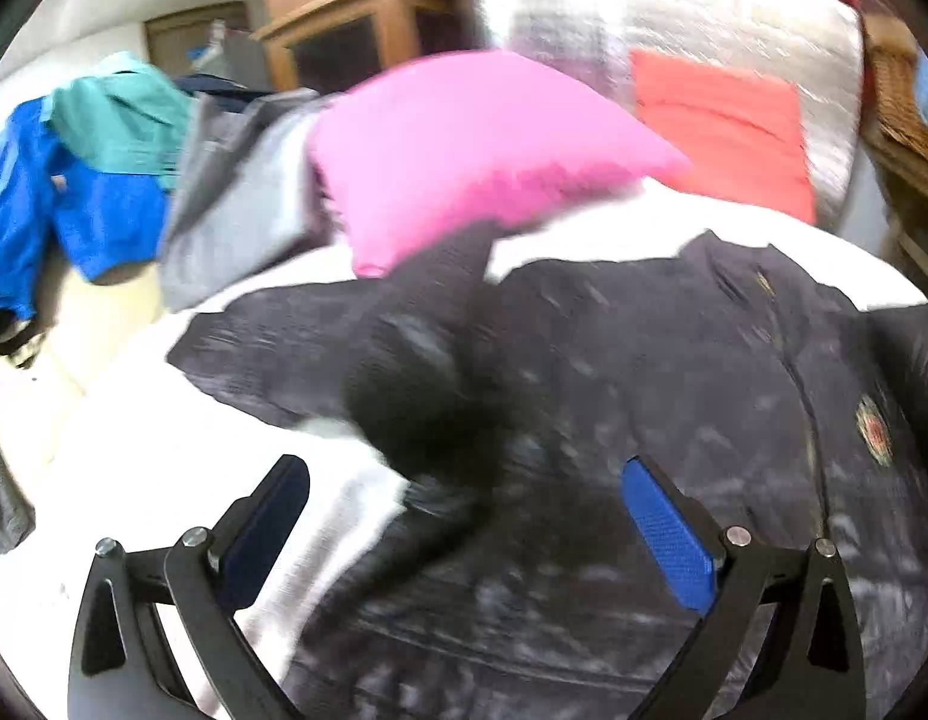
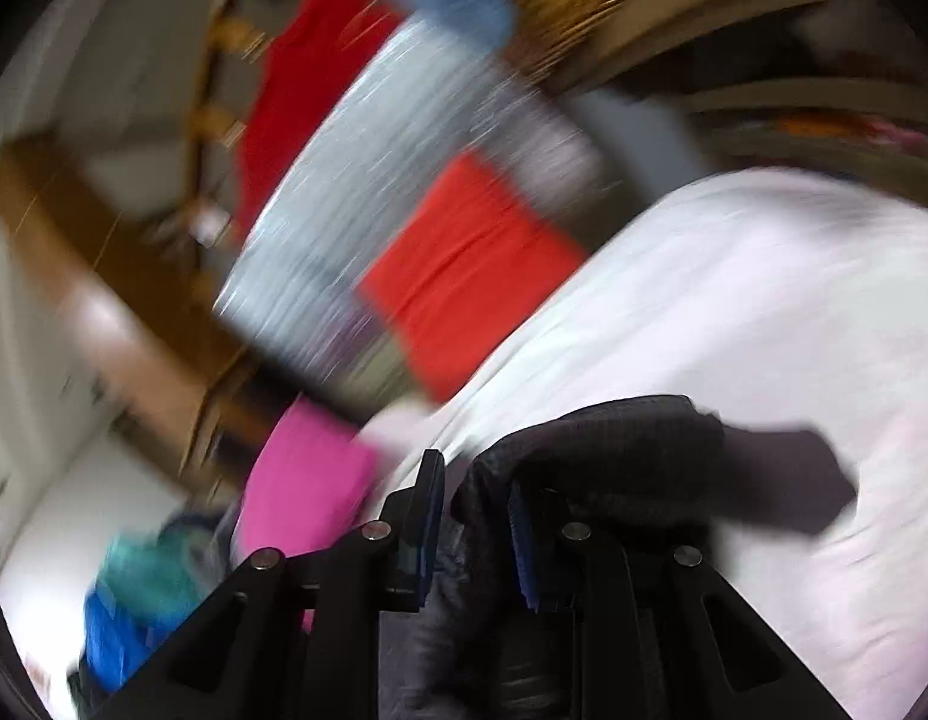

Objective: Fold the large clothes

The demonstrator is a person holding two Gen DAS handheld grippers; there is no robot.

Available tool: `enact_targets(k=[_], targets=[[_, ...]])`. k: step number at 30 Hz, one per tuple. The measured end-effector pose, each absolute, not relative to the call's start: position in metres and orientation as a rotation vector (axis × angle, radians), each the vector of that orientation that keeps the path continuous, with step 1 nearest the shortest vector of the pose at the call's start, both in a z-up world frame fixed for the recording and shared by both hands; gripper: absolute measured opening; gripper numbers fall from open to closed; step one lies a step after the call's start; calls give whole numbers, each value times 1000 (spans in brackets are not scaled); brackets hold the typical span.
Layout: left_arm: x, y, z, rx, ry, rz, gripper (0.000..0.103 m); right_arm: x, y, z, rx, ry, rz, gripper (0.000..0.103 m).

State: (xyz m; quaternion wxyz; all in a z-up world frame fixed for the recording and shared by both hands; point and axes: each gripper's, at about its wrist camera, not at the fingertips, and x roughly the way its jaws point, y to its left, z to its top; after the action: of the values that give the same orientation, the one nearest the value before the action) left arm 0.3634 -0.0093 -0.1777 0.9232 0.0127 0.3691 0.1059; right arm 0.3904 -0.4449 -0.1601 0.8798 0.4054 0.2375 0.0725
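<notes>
A dark jacket [image 1: 673,372] with a zip and a round chest badge lies spread on the white bed [image 1: 164,450]. One of its sleeves, with a ribbed black cuff [image 1: 428,324], stands lifted and blurred in the middle of the left wrist view. My left gripper [image 1: 472,525] hovers over the jacket's lower part, its blue pads [image 1: 667,534] wide apart and holding nothing. In the right wrist view my right gripper [image 2: 475,531] is tilted and shut on a bunch of the jacket's dark fabric [image 2: 589,450], which hangs over the white bed [image 2: 763,312].
A pink pillow [image 1: 464,150] lies just beyond the jacket. An orange cloth [image 1: 727,126] rests on a grey patterned blanket [image 1: 673,24]. Blue and teal clothes [image 1: 74,192] and a grey garment [image 1: 236,198] are piled at the left. A wooden cabinet [image 1: 356,30] stands behind.
</notes>
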Motion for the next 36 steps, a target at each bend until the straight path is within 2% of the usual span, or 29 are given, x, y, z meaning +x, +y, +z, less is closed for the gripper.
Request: enact_targets(k=[6,8,9,10,12,15,20,22,26,31,36], targets=[[363,6,-177,6,738,271,103,417,-336,-209,847,748,393,29],[362,1,-179,1,733,274,103,423,-313,-233,884,861,435,42],[361,2,-178,-4,725,268,103,425,-310,-240,911,906,448,60],[362,1,-177,-9,717,262,103,422,-306,-247,966,961,470,73],[359,0,-177,-21,699,248,103,407,-308,-246,1013,960,492,74],[354,-6,-169,-43,668,211,103,372,-320,-227,1014,894,544,83],[350,-22,-169,-26,675,151,103,329,-379,-214,1101,729,492,86],[349,-28,-171,-18,679,139,103,327,-411,-229,1179,678,369,86],[350,-32,-173,5,679,149,103,354,-434,-256,1216,727,224,87],[353,-20,-177,-1,701,169,103,386,-421,-270,1162,765,116,87],[353,-4,-179,2,703,204,103,401,-373,-231,1181,716,444,87]])
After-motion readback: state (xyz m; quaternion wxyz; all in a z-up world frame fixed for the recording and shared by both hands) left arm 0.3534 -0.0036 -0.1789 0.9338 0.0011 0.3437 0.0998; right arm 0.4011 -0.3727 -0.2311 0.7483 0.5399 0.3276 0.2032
